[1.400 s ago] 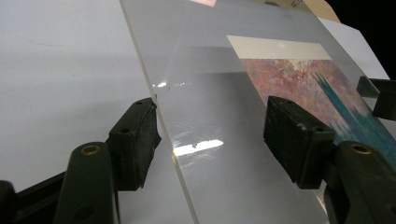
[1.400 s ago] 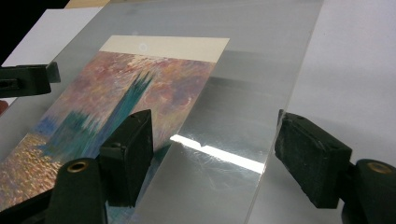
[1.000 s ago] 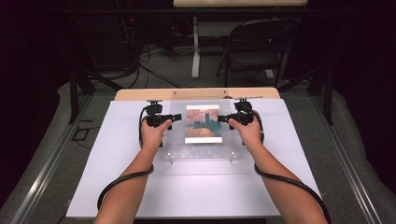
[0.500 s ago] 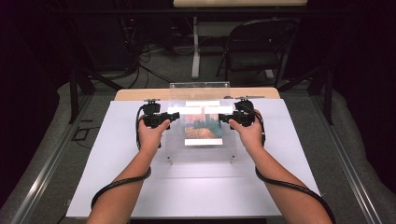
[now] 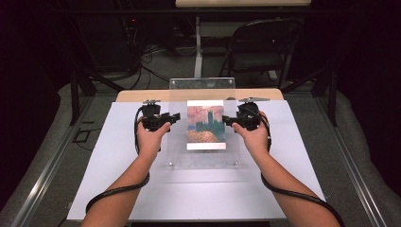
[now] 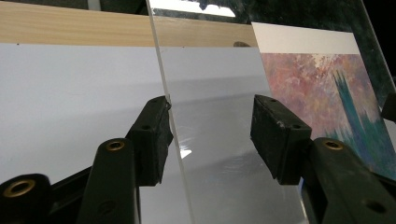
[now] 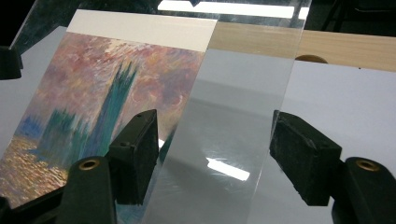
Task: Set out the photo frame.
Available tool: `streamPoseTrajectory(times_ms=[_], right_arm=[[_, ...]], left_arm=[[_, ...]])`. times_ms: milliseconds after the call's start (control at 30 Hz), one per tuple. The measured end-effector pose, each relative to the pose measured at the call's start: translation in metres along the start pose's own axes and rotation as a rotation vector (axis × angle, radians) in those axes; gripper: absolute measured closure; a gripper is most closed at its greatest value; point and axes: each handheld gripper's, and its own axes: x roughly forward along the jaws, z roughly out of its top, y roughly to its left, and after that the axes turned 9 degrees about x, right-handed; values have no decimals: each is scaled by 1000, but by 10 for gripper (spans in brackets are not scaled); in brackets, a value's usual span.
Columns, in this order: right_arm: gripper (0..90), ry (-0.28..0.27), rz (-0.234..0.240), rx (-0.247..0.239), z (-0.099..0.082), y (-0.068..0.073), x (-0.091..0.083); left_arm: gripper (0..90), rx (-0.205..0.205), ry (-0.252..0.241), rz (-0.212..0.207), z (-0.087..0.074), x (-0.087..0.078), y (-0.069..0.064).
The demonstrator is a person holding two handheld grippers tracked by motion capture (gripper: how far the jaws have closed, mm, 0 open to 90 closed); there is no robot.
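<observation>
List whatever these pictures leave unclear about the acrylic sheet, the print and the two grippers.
- Acrylic sheet: high view, too clear to tell if its far edge is lifted or a second sheet lies beneath.
- Left gripper: its own view shows jaws astride the sheet's edge; contact on the far side is unclear.
- Right gripper: jaws apart around the sheet's edge, grip unsettled.
- Print: cut off by that view's left edge.

Clear plastic sheet (image 5: 203,123), glossy, catching bright glare streaks, see-through to the edge. The print (image 5: 206,126) looks like matt paper, brushy paint texture, plain white border. Gripper pads (image 6: 152,140) are dull black rubbery blocks, slightly rough. White matt tabletop (image 5: 118,156), pale wood strip (image 6: 70,29) behind.
</observation>
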Motion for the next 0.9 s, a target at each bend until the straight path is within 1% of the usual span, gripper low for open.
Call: streamPoseTrajectory(times_ms=[33,200,333,500,600,633,700,733,900], right_arm=[[326,-3,0,-10,0,0,-1],[342,-13,-2,-28,-1,4,-9],[368,-22,-2,-30,-1,6,-16],[407,-31,0,-46,-2,9,-26],[434,-35,6,-52,-2,9,-32],[443,-37,8,-55,-2,10,-35],[451,-39,7,-62,-3,11,-38],[453,-37,5,-68,-3,12,-40],[480,-53,6,-91,-6,15,-50]], left_arm=[[486,3,-4,-2,0,-1,0],[506,12,-18,-4,-1,-10,-3],[518,26,-24,-6,-1,-17,-6],[538,43,-30,-6,-1,-26,-9],[557,54,-34,-11,-2,-33,-11],[566,51,-37,-15,-2,-34,-12],[575,55,-44,-18,-3,-38,-13],[579,59,-47,-13,-3,-41,-14],[602,67,-62,-21,-6,-49,-17]])
